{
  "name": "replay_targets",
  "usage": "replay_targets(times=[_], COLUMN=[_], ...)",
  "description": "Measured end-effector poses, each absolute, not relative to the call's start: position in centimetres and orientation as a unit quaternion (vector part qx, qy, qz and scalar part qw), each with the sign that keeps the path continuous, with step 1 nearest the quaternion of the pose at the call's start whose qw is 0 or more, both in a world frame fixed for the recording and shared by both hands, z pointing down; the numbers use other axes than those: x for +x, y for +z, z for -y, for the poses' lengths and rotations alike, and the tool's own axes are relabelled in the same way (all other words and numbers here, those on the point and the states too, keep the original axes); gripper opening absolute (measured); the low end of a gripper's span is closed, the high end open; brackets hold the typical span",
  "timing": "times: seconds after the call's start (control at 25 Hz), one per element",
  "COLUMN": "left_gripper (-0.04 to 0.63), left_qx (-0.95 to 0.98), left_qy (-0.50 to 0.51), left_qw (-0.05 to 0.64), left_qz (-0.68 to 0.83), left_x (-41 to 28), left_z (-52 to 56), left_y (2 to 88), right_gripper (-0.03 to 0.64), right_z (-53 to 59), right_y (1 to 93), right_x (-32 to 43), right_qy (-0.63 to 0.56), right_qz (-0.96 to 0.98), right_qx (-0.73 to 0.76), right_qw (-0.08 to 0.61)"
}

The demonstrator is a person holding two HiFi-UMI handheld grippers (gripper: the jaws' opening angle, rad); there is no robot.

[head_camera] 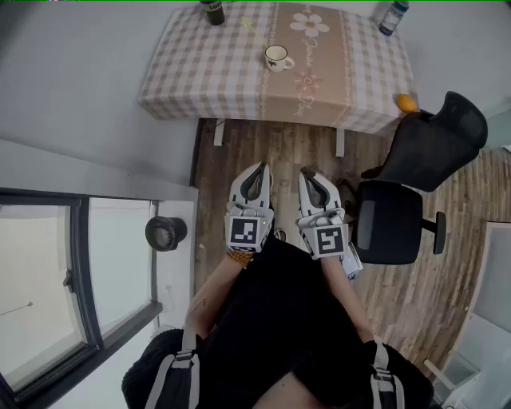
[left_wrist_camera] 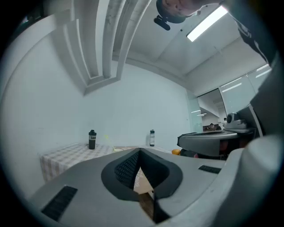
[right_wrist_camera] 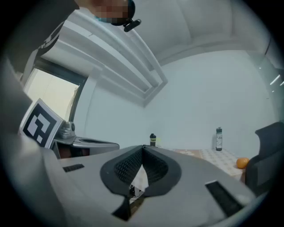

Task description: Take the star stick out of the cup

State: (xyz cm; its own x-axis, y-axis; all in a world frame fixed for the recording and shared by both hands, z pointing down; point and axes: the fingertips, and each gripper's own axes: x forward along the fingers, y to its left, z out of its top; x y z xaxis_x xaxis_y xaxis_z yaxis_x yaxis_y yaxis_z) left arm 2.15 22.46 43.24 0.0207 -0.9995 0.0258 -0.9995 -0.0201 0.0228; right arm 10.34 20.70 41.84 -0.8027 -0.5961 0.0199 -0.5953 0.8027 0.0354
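Close in at the body, the left gripper [head_camera: 257,171] and the right gripper [head_camera: 308,176] are held side by side over the wooden floor [head_camera: 239,152], noses pointed at the table. In each gripper view the jaws are seen pressed together tip to tip, with nothing caught between them. Ahead, a stretch of floor lies between the tools and the checked table [head_camera: 200,72]. On its cloth the cup [head_camera: 277,57] is found, well apart from both tools and almost dead ahead, on a line running between the two noses, so neither side is judged clearly nearer. A thin yellowish sliver, taken to be the star stick [head_camera: 249,25], is picked out up and to the left of the cup, leaning toward the dark bottle [head_camera: 212,11]; its foot in the cup cannot be made out at this size. Its long axis is judged to rise tilted leftward, so a grip from above, jaws opened first, would be called for. Further right, a second bottle [head_camera: 393,16] and an orange [head_camera: 406,102] are noted.
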Motion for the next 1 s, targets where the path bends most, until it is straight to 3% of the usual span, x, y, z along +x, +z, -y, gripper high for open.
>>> replay_targets(times=[1.0], left_gripper=[-0.009], left_qx=[0.71], left_qy=[0.007], left_qw=[0.033], left_qz=[0.704], left_x=[-1.6], left_z=[-17.3], left_y=[43.7], right_gripper=[0.006], right_z=[-15.9], right_y=[42.1], right_x=[5.0], right_qy=[0.005], right_qz=[0.961], right_qx=[0.274], right_qw=[0.031])
